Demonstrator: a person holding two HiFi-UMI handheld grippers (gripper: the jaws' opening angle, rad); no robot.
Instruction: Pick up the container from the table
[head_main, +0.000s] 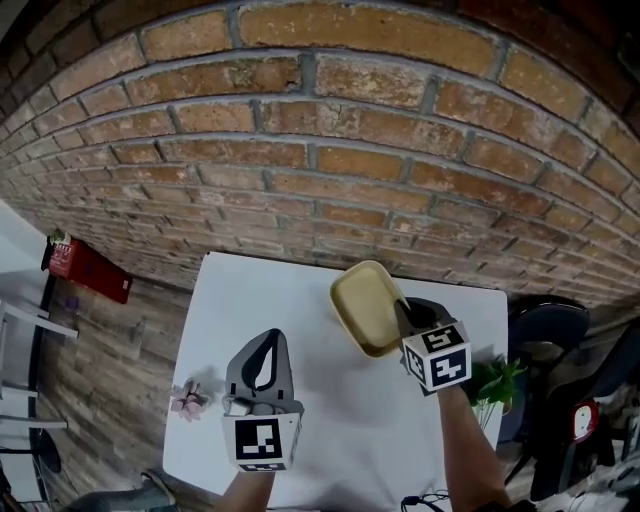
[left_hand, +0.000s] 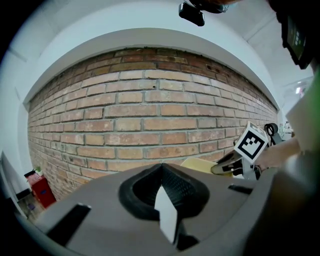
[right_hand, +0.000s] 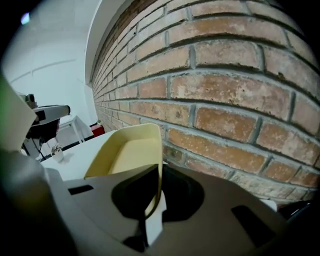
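Your right gripper (head_main: 404, 312) has its jaws clamped nearly together on the near wall of the yellow container (head_main: 366, 304). In the right gripper view that thin wall (right_hand: 127, 150) runs down between the two pads of the claw (right_hand: 151, 202), one pad inside the container and one outside. The rest of the container reaches away from the claw toward the brick wall (head_main: 300, 150). It is tilted, with its open side turned toward your left. It hangs over the far right part of the white table (head_main: 290, 300), and you cannot tell whether its far end touches the tabletop.

Your left gripper (head_main: 266, 350) is over the near left part of the table, well apart from the container. Its jaws (left_hand: 165, 195) are closed together with nothing between them. A small potted flower (head_main: 189, 401) stands just to its left.
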